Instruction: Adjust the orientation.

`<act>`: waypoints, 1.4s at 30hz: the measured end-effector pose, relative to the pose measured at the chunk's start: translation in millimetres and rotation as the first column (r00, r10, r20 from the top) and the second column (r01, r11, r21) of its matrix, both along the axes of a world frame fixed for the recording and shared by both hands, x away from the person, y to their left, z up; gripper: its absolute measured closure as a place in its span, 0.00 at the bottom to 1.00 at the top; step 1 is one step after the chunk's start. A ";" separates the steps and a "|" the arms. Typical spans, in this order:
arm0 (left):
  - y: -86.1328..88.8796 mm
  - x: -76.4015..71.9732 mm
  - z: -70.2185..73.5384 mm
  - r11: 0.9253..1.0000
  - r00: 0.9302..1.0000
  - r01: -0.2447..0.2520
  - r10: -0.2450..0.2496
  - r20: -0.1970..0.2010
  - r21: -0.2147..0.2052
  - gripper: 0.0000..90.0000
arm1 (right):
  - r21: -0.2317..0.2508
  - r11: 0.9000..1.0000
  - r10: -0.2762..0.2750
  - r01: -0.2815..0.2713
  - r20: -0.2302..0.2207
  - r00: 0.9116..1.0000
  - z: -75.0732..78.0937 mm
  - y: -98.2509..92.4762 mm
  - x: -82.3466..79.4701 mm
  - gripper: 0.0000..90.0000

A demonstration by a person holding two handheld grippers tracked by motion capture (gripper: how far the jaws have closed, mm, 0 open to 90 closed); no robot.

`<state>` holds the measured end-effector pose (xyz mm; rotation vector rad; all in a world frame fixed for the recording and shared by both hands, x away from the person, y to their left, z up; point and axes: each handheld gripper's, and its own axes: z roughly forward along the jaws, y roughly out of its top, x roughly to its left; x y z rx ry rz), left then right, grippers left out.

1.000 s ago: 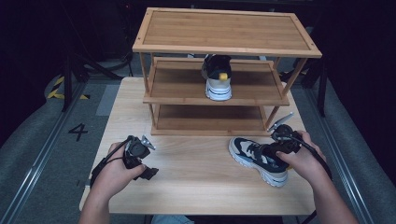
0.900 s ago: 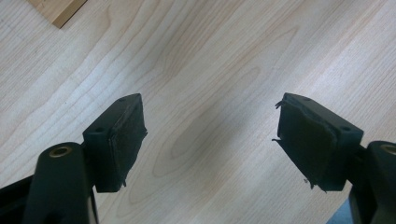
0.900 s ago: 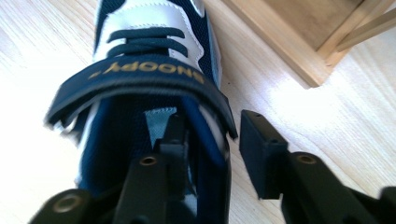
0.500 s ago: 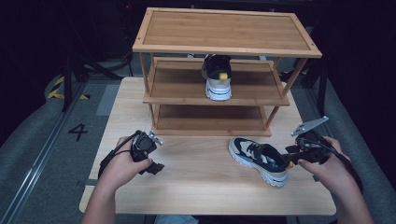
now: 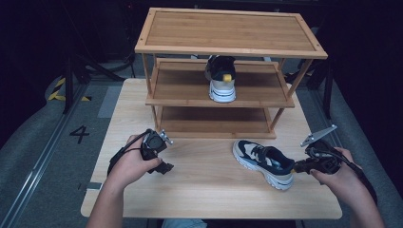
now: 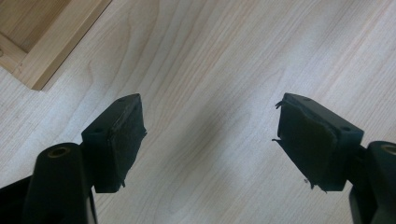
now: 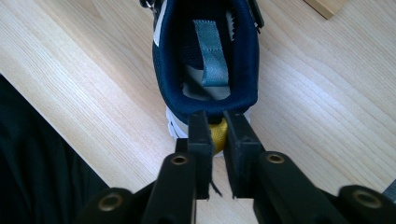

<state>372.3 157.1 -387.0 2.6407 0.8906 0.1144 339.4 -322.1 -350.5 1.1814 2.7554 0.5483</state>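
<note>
High view. Your right claw (image 5: 300, 166) sits at the heel of the dark blue and white sneaker (image 5: 263, 162), which lies sole-down on the worktop (image 5: 204, 190), toe pointing away from that claw toward the shelf rack (image 5: 223, 71). Your left claw (image 5: 164, 167) hovers low over bare worktop, well apart from the sneaker and off to its toe side, just in front of the rack's bottom shelf. A second sneaker (image 5: 221, 78) stands on the rack's middle shelf, beyond both claws.

Left gripper view. Your left claw (image 6: 210, 140) stands wide open with nothing between its pads (image 6: 123, 135); pale wood grain lies under it. A corner of the rack (image 6: 51, 42) shows ahead and to the upper left of the jaws.

Right gripper view. Your right claw (image 7: 219, 128) has just been closing, and its jaws stand narrow on the yellow heel tab (image 7: 218, 131) of the sneaker (image 7: 208, 51). Both pads press that tab from either side. The sneaker's open collar and grey pull loop (image 7: 211, 58) lie straight ahead of the jaws, sole on the worktop (image 7: 317, 116).
</note>
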 end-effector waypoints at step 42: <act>12.0 -10.6 2.2 1.000 1.000 -0.014 0.014 0.012 -0.014 0.26 | -0.003 0.889 0.457 -0.457 0.020 0.889 -0.2 94.7 -33.8 0.65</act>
